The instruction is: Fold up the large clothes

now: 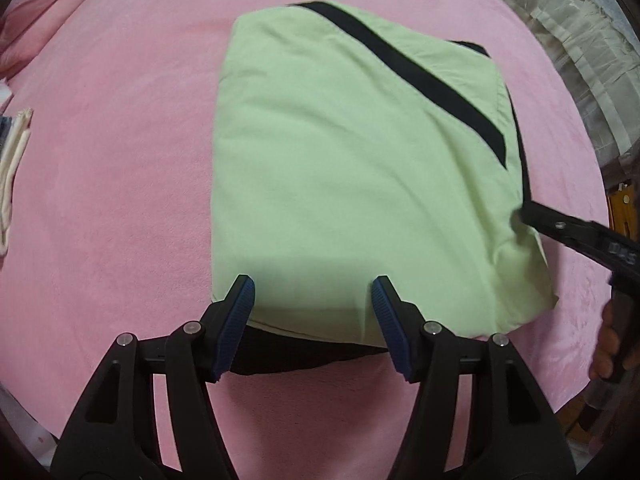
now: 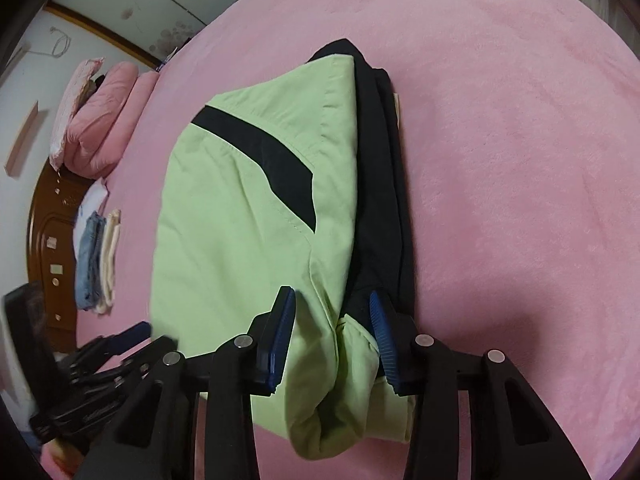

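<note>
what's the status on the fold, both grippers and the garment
Left gripper open over near edge. Right gripper open astride a fold. Green jacket folded on pink blanket. Nothing blocking.

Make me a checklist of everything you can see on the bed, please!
Surface: pink fleece bed cover, smooth.
Job's things: light green garment with black stripe, folded into a flat packet, black layer underneath.
Clutter: small stack of folded cream and denim clothes at the bed's edge; pink pillows.
Grippers: left gripper open over the packet's near edge; right gripper open, green fabric between its pads, none pressing.
Cables: nothing seen.
Surroundings: brown wooden headboard, white wall.
</note>
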